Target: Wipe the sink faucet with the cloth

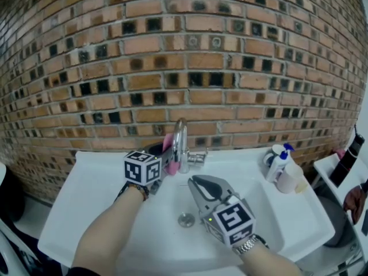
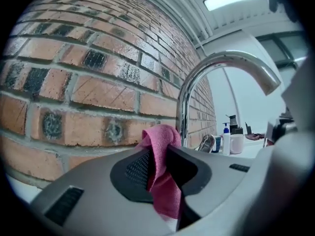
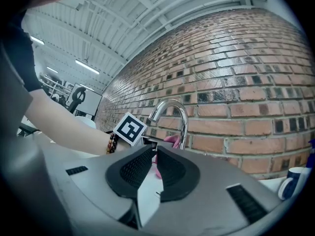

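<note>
A chrome gooseneck faucet (image 1: 180,142) rises at the back of the white sink (image 1: 86,194), against the brick wall. My left gripper (image 1: 164,154) is shut on a pink cloth (image 1: 169,154) just left of the faucet's stem. In the left gripper view the cloth (image 2: 162,176) hangs pinched between the jaws, with the faucet (image 2: 184,107) right behind it. My right gripper (image 1: 195,181) hovers over the basin in front of the faucet, jaws shut and empty. The right gripper view shows the faucet (image 3: 177,113) and the cloth (image 3: 172,140) ahead of it.
The faucet's lever handle (image 1: 198,158) sticks out to the right of the stem. A soap pump bottle (image 1: 278,163) and a white cup (image 1: 287,178) stand on the sink's right rim. The drain (image 1: 186,219) lies in the basin between my arms.
</note>
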